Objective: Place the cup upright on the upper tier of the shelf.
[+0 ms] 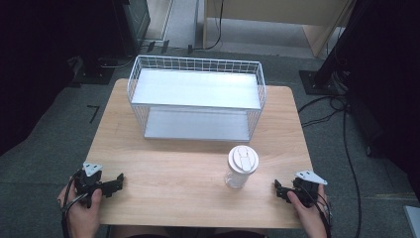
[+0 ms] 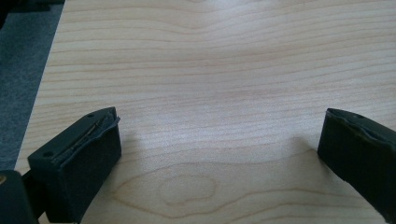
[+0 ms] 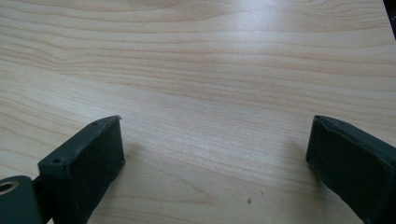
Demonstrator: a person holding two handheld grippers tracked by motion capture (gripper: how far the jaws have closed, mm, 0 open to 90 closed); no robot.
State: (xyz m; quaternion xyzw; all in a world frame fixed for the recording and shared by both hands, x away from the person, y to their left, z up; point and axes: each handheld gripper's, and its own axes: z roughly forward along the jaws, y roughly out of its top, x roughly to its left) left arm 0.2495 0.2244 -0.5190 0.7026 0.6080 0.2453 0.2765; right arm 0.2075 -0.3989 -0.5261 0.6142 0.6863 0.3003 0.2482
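Hands rest at the near edge of a wooden table (image 1: 198, 168), each holding a gripper. Left gripper (image 1: 115, 183) and right gripper (image 1: 278, 189) both have jaws spread wide with nothing between them but bare wood. A clear jar with a white lid (image 1: 242, 166) stands upright just ahead of the right gripper's jaws, not touching. Behind it sits a white wire shelf rack (image 1: 195, 96). Best approach is probably level, jaws straddling the jar's body below the lid, squeezing gently.

Bare table (image 1: 173, 168) lies open ahead of the left gripper (image 1: 116, 184), while the lidded jar (image 1: 241, 167) stands just ahead-left of the right gripper (image 1: 280, 191), and the wire basket (image 1: 195, 99) blocks beyond.
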